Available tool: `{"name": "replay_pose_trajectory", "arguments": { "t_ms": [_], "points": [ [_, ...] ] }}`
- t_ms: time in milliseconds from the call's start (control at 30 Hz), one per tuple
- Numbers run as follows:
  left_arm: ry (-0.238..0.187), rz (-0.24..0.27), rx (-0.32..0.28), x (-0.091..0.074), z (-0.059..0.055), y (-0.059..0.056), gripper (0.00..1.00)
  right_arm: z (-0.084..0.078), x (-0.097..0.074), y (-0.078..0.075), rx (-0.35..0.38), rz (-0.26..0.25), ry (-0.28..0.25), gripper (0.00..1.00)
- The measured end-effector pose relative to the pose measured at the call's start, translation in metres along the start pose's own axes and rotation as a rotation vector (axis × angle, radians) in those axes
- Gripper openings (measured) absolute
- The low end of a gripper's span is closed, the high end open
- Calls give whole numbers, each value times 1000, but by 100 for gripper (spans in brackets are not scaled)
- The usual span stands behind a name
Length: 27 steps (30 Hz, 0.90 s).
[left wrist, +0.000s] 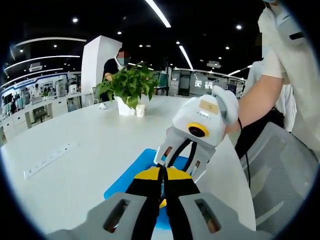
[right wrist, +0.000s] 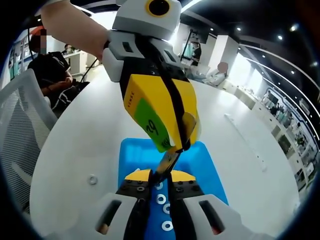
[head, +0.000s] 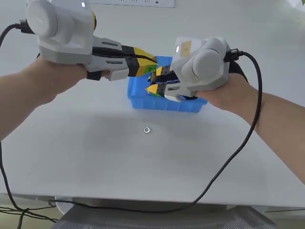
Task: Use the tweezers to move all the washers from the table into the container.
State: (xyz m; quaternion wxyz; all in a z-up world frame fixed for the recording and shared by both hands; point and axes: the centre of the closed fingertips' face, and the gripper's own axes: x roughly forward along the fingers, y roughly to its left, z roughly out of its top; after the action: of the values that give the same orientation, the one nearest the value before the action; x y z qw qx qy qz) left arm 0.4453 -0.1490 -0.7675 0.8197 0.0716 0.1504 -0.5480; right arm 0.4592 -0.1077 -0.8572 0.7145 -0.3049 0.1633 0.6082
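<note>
Lying nearest, on the bare table (head: 95, 162): 1 washer (head: 147, 130), loose, in front of the container and well apart from both grippers.

Just beyond, the blue container (head: 143, 99), at least 3 washers (right wrist: 161, 199) already on its floor.

Above the container, tip to tip: left gripper (head: 152, 64) reaching in from the left, right gripper (head: 151, 88) from the right.

Right jaws pressed together, pinching the tweezers (right wrist: 168, 161). Left jaws pressed together too, apparently on the far end of the same tweezers.

Long axis of the tweezers running from one gripper to the other, over the container, not toward the loose washer. Loose washer lower and toward the person, nearer the right tip; probably calls for swinging the tweezers down and back.
</note>
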Motion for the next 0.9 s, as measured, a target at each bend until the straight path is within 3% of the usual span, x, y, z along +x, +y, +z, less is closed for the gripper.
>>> {"name": "replay_pose_trajectory", "arguments": {
  "t_ms": [333, 900],
  "points": [
    [-6, 6, 19, -7, 11, -3, 4, 12, -9, -1, -19, -19, -7, 13],
    [-59, 56, 58, -49, 49, -22, 4, 65, -42, 15, -103, -51, -17, 13]
  ]
}}
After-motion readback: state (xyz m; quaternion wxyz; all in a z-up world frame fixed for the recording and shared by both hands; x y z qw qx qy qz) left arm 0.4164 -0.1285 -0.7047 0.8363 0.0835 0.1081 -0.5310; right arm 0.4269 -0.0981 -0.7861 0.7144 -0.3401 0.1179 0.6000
